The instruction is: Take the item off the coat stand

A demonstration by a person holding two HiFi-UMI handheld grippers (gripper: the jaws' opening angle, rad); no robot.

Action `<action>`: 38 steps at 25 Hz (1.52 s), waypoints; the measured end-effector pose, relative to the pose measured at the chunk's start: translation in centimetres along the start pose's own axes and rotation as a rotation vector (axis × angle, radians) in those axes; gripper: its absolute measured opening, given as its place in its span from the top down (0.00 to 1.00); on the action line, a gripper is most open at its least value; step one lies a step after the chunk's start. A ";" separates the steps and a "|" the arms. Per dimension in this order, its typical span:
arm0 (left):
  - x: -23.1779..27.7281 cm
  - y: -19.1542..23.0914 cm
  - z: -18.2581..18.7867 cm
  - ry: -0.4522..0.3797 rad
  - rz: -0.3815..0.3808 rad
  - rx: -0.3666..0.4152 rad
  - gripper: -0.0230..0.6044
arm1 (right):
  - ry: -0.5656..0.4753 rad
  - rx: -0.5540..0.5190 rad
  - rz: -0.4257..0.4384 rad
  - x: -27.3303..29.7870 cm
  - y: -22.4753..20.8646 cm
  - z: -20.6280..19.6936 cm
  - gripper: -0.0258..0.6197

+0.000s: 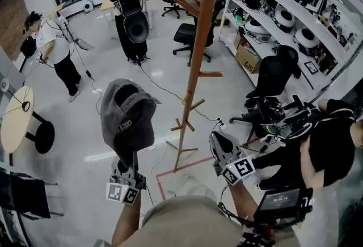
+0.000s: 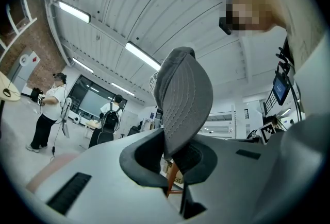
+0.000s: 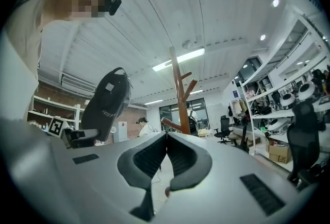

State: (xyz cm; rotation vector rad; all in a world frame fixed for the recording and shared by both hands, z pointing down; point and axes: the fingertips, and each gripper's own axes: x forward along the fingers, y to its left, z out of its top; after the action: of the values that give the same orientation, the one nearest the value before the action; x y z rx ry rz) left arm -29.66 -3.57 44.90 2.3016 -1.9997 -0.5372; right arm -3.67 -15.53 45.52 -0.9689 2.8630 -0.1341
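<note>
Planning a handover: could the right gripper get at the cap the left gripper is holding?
Probably yes: the cap stands clear of the coat stand, with open air between it and the right gripper, whose shut jaws would need opening first.

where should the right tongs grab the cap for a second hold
Probably the cap's crown rim, from the right: the brim is pinched in the left tongs, and the rest stands up free, facing the shut right tongs.

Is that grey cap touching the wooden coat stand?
Apart. The head view shows the cap held up in the left gripper's fingers, with open floor plainly visible between it and the coat stand.
</note>
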 end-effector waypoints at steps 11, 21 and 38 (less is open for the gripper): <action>-2.5 -0.3 1.0 -0.018 -0.066 -0.032 0.90 | -0.040 -0.051 -0.036 0.0 3.1 0.8 0.92; -0.7 -3.5 1.5 -0.010 -0.089 -0.049 0.90 | -0.045 -0.064 -0.007 -0.3 1.7 4.6 0.82; 1.3 -8.3 -4.2 0.053 -0.104 -0.054 0.90 | 0.013 -0.168 -0.016 -4.1 -0.7 2.5 0.82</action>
State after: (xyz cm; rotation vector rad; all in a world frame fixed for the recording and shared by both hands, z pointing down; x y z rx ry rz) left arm -20.42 -4.21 46.39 2.3711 -1.8278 -0.5233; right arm 0.33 -13.66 43.48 -1.0227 2.9173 0.1010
